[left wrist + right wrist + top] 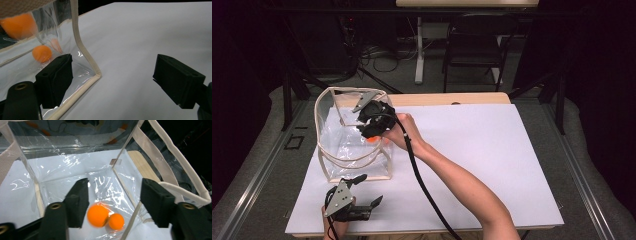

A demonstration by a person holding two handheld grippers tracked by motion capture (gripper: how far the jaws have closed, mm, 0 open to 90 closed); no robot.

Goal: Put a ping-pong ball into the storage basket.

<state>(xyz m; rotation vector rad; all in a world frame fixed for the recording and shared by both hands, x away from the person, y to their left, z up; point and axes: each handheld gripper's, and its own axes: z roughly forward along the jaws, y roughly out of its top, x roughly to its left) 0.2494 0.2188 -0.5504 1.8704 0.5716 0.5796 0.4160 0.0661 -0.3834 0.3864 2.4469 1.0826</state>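
Note:
A clear plastic bag [353, 152] with beige trim stands on the white sheet at the left. My right gripper [371, 125] hangs in its top opening, pointing down into it. In the right gripper view my right gripper [117, 202] is open, with nothing pressed between the jaws. Below it an orange ball [98, 216], slightly blurred, touches a smaller-looking orange ball [116, 221] on the bag's floor. My left gripper [369, 190] rests open on the sheet at the bag's near corner. In its own view my left gripper [117, 80] straddles the bag's corner trim [83, 52], and an orange ball [42, 53] shows through the plastic.
The white sheet [472, 150] covers the wooden table, whose far edge [452, 98] shows. The right gripper's black cable [427, 192] runs along the forearm to the near edge. A chair [474, 47] and a table leg [419, 50] stand beyond on the floor.

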